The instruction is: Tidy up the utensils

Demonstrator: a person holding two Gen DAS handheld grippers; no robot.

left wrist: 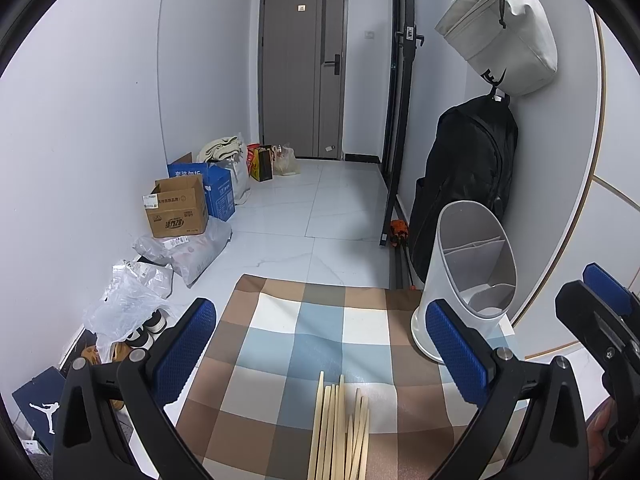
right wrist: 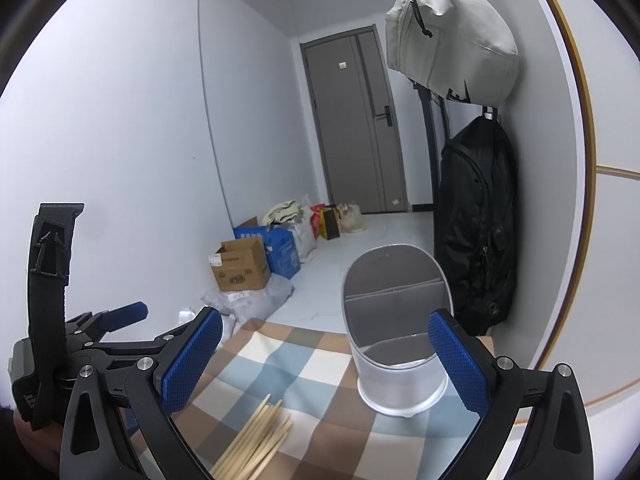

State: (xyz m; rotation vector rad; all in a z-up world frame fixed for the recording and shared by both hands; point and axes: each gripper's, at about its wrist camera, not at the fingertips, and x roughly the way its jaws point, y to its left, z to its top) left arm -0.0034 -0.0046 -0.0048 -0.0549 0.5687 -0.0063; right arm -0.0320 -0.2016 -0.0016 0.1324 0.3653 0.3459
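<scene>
A bundle of pale wooden chopsticks (left wrist: 340, 428) lies on the checked tablecloth (left wrist: 280, 340), close below and between the fingers of my left gripper (left wrist: 322, 350), which is open and empty. A white utensil holder (left wrist: 468, 280) with grey inner dividers stands upright at the cloth's far right corner. In the right wrist view my right gripper (right wrist: 326, 360) is open and empty above the cloth (right wrist: 280, 360). There the chopsticks (right wrist: 256, 440) lie low and left of centre, and the holder (right wrist: 396, 340) stands just ahead, near the right finger.
A black backpack (left wrist: 468, 176) and a pale bag (left wrist: 500, 28) hang on the right wall behind the holder. Cardboard boxes (left wrist: 178, 208), plastic bags (left wrist: 132, 300) and shoes crowd the floor to the left. A grey door (left wrist: 302, 68) closes the hallway's far end.
</scene>
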